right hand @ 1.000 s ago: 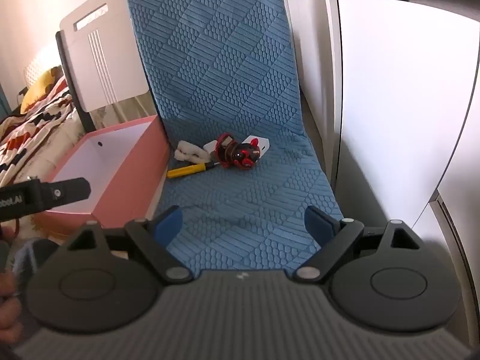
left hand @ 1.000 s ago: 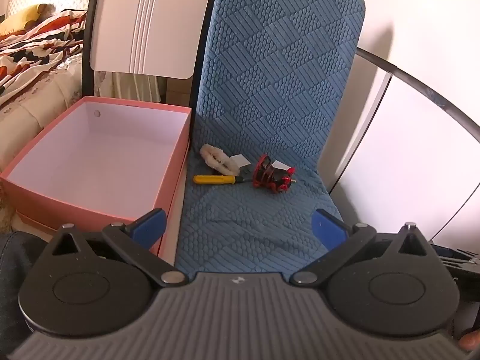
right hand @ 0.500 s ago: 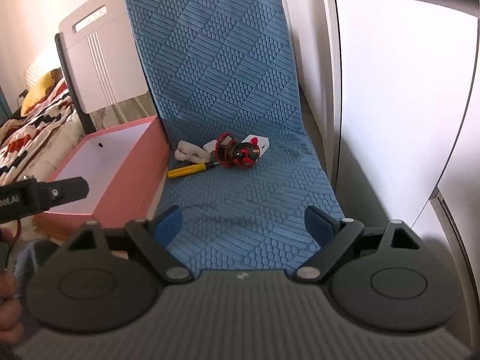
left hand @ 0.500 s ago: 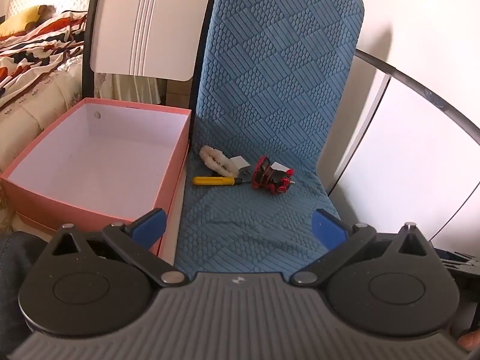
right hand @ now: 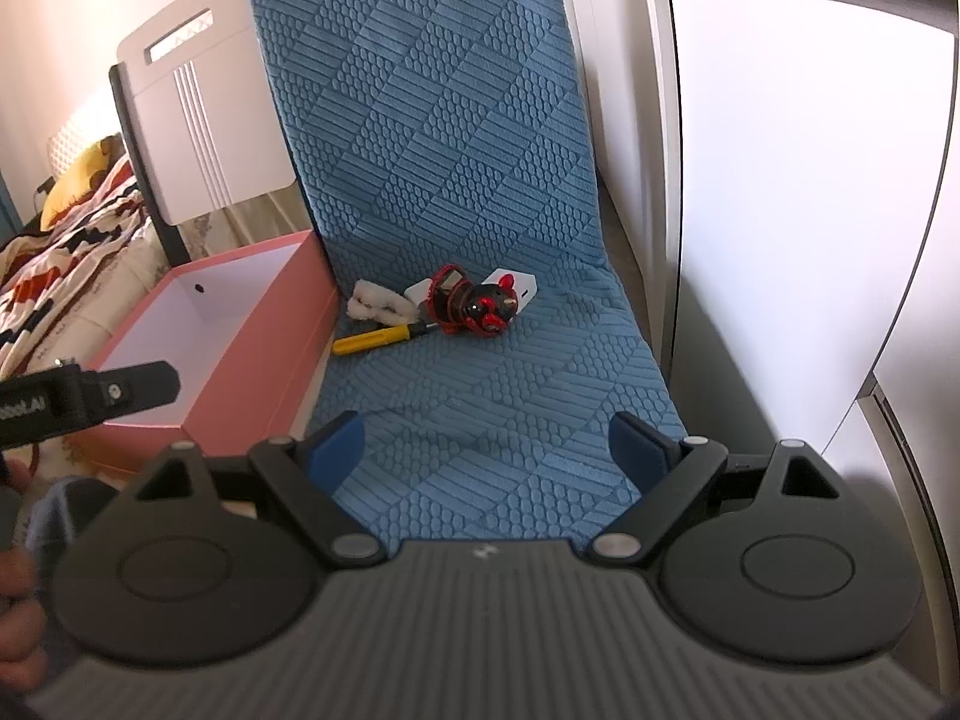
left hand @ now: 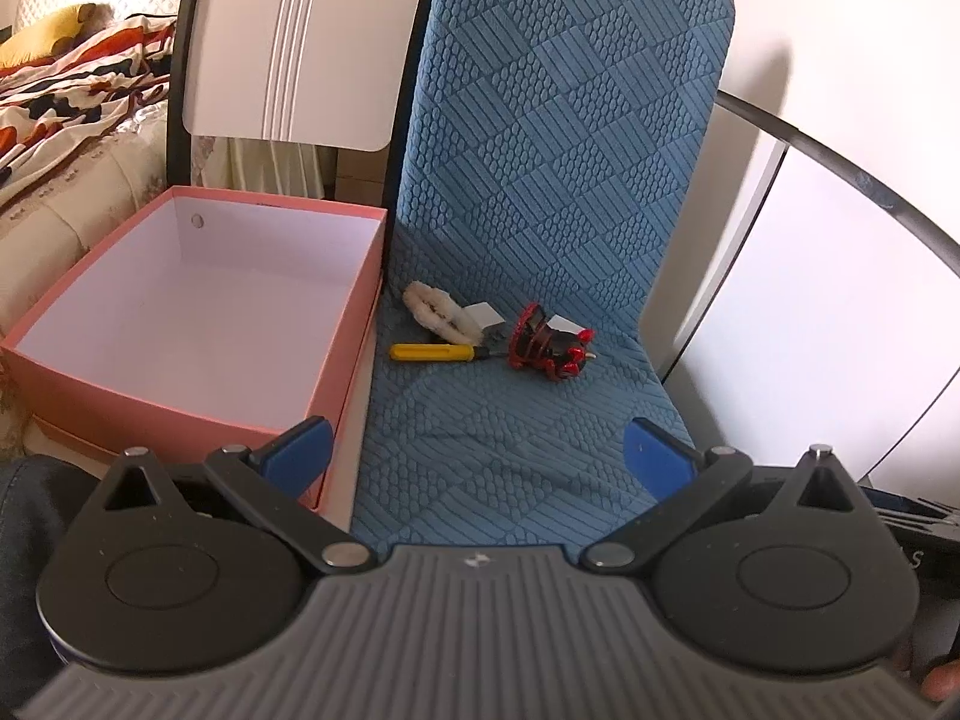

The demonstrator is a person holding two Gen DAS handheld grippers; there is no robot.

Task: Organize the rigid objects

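From my remote station, a blue quilted mat (left hand: 522,396) runs across the floor and up the wall at twelve o'clock, with white cabinet doors (right hand: 798,180) at three o'clock and a patterned bedspread (left hand: 54,102) at ten. An open pink cardboard box (left hand: 150,384) with a white interior sits at nine o'clock, touching the mat's edge, nothing inside it. Near the fold of the mat lie a yellow-handled screwdriver (left hand: 429,352), a fluffy white hair clip (left hand: 438,313), a small white card (left hand: 485,317) and a red-and-black toy figure (left hand: 549,343), clustered together. My left gripper (left hand: 477,450) and right gripper (right hand: 489,447) hover over the near mat, jaws apart, gripping nothing.
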